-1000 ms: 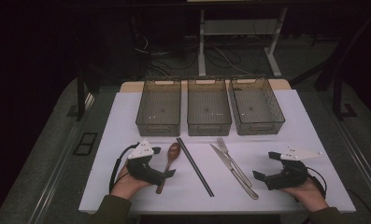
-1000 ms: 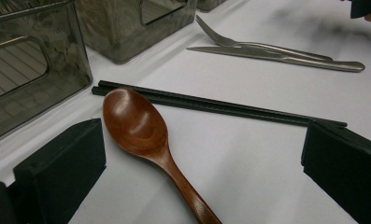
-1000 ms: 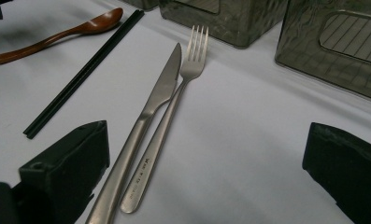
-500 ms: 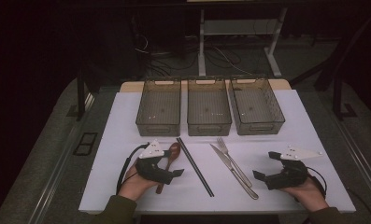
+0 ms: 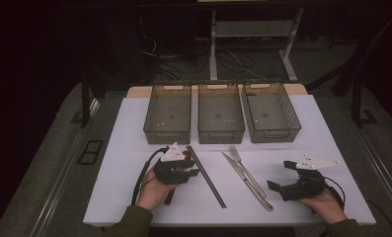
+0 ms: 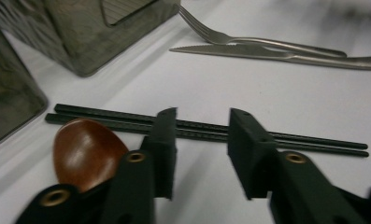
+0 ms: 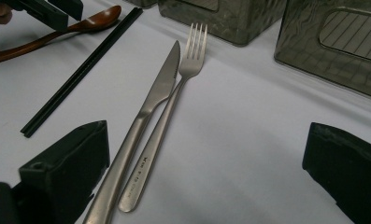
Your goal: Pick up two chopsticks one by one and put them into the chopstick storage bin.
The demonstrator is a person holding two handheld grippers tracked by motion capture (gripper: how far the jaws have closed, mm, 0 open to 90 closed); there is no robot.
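The room is dim, and most of the light falls on the white counter [image 5: 302,207], whose top stands out pale against the gloom. Around it the floor [image 5: 45,163] is grey and dull. Beyond the far edge a white metal frame [image 5: 253,29] with two upright legs stands in shadow, and a tangle of dark cables [image 5: 183,57] lies on the floor beside it. To the left a dark post [image 5: 85,94] rises near the counter's corner; another dark leg [image 5: 356,98] stands at the right.
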